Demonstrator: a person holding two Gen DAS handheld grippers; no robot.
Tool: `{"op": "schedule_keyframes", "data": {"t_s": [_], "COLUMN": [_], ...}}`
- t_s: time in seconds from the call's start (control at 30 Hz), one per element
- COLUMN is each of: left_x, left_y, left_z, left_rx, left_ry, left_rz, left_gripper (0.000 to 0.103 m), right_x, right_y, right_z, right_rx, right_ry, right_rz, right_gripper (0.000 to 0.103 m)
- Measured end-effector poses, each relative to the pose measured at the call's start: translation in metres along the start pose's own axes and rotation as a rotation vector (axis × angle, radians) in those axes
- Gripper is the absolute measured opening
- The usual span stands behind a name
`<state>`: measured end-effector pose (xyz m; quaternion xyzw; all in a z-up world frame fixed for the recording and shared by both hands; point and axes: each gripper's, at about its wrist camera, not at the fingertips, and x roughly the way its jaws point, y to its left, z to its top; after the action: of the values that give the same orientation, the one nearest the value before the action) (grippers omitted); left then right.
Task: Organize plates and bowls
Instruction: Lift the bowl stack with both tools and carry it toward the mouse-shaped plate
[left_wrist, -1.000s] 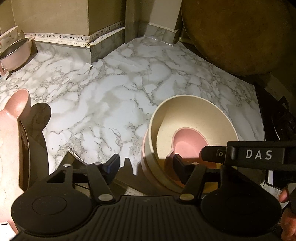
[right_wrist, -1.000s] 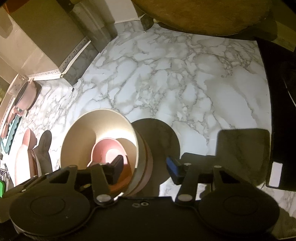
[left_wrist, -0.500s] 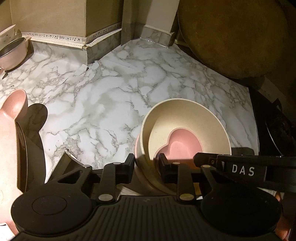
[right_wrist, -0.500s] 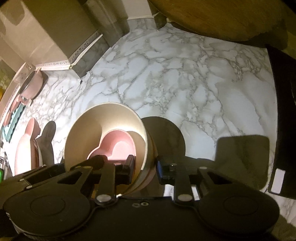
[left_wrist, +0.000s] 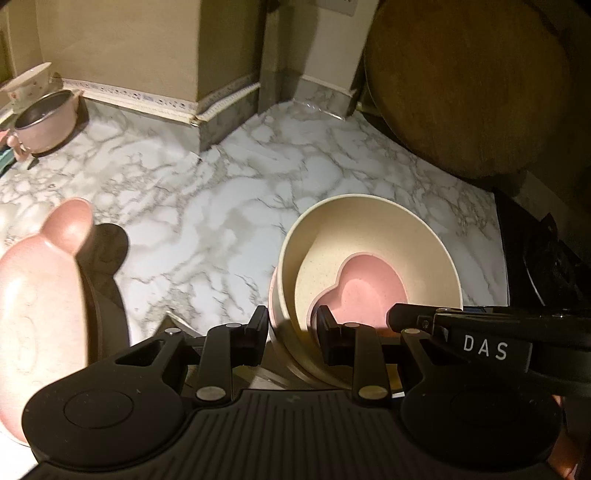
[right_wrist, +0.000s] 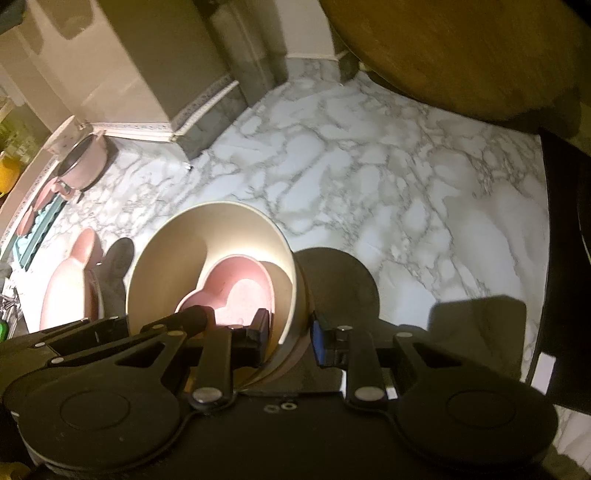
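Cream stack of bowls (left_wrist: 369, 266), with a pink heart dish (left_wrist: 364, 291) nested inside, sits at about five o'clock in the left wrist view, where the left claw (left_wrist: 291, 332) pinches its near wall, a pink eared plate (left_wrist: 40, 295) stands at nine o'clock and a pink pot (left_wrist: 44, 122) rests far off at ten. In the right wrist view the right claw (right_wrist: 288, 336) pinches the stack's opposite wall above the marble counter (right_wrist: 406, 206), and only here does the stack's round shadow show on the counter beside it, which suggests it may be lifted. Uneven pull between the two claws could tip the stack and slide the heart dish out.
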<state>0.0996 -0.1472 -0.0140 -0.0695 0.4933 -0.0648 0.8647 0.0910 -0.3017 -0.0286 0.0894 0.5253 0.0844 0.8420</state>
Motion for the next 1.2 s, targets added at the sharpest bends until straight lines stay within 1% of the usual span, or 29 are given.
{"op": "schedule_keyframes", "data": {"t_s": [0.2,0.43,0.87,1.2], "left_x": [-0.023,-0.046,-0.077,-0.085], "left_y": [0.025,0.066,0.15,0.197], "left_z": [0.007,0.01,-0.006,-0.023], "left_rx": [-0.026,-0.083,-0.207,-0.277], "left_ry": [-0.025,-0.05,-0.072,-0.056], "left_rz": [0.018,0.064,0.15,0.204], "left_gripper": [0.027,0.027,0.027,0.027], "right_x": [-0.011,-0.011,0.002,0.022], "right_y": [0.026,0.072,0.164,0.213], "right_z": [0.007,0.015,0.016,0.006], "right_rx": [-0.035,-0.097,-0.243,-0.306], "right_ry": [-0.013,-0.006,0.007,0.048], "right_rz": [0.022,0.063,0.146,0.187], "right_gripper": [0.022,0.023,0.023,0.023]}}
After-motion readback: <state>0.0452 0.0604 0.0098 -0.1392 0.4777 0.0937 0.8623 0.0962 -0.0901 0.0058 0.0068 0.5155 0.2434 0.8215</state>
